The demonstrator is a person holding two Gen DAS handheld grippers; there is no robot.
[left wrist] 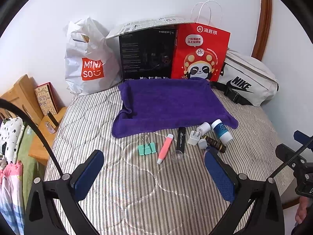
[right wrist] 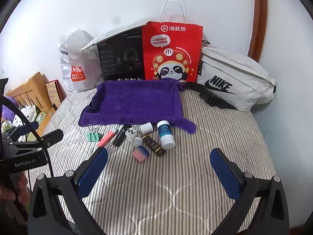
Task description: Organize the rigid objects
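Note:
Small rigid objects lie on a striped bed in front of a purple towel (left wrist: 172,101) (right wrist: 135,101): a green binder clip (left wrist: 146,148) (right wrist: 93,136), a pink tube (left wrist: 165,148) (right wrist: 107,137), a black "Horizon" tube (left wrist: 180,140) (right wrist: 121,135), a white charger plug (left wrist: 194,137) (right wrist: 131,133), a blue-and-white bottle (left wrist: 222,131) (right wrist: 165,134), a dark brown tube (right wrist: 153,144) and a pink-and-blue eraser (right wrist: 141,153). My left gripper (left wrist: 154,160) is open and empty, just short of the objects. My right gripper (right wrist: 159,160) is open and empty, near the eraser.
Against the wall stand a white Miniso bag (left wrist: 88,62), a black box (left wrist: 146,54), a red paper bag (left wrist: 199,52) and a white Nike waist bag (left wrist: 248,80). A wooden headboard (left wrist: 21,96) and the bed's left edge are at the left.

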